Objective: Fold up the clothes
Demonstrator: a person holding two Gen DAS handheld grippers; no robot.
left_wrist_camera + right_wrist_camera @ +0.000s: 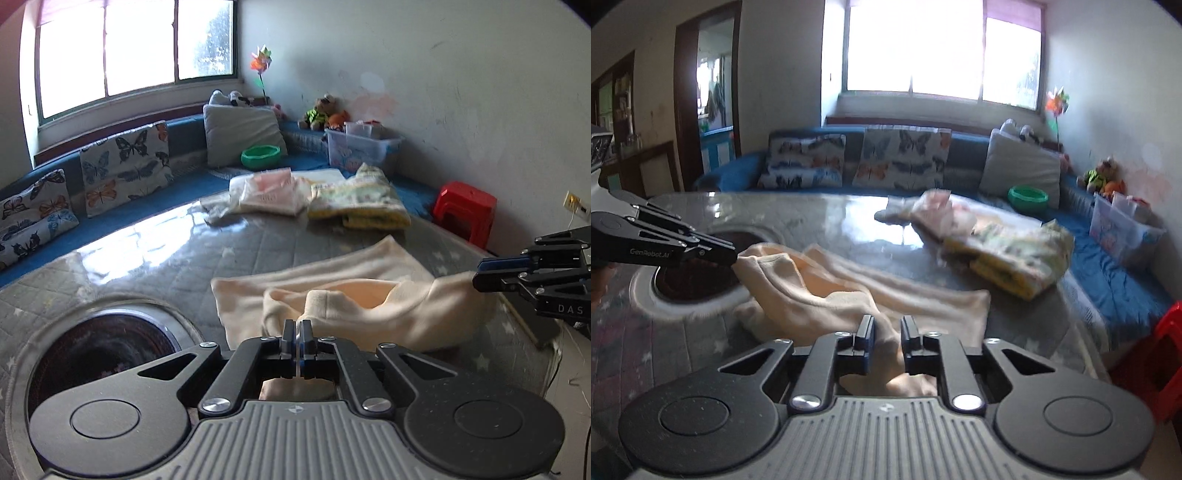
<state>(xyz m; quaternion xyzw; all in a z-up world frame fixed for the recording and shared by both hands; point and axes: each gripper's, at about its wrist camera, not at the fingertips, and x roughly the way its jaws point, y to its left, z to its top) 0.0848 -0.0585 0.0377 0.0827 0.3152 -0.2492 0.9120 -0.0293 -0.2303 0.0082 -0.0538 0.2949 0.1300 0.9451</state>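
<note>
A cream fleece garment (369, 299) lies partly lifted on the grey quilted table (166, 258). My left gripper (299, 328) is shut on its near edge; in the right wrist view it (733, 256) pinches the cloth's left corner. My right gripper (886, 332) has its jaws a little apart with the cream cloth (827, 295) bunched between them. In the left wrist view it (480, 273) holds the garment's right end. The cloth sags between the two grippers.
Folded clothes (358, 203) and a pale pile (269, 192) lie at the table's far side. A round dark opening (99, 354) sits in the table at left. A blue sofa with butterfly cushions (125, 166), a green bowl (260, 155), a plastic bin (360, 147) and a red stool (465, 210) stand beyond.
</note>
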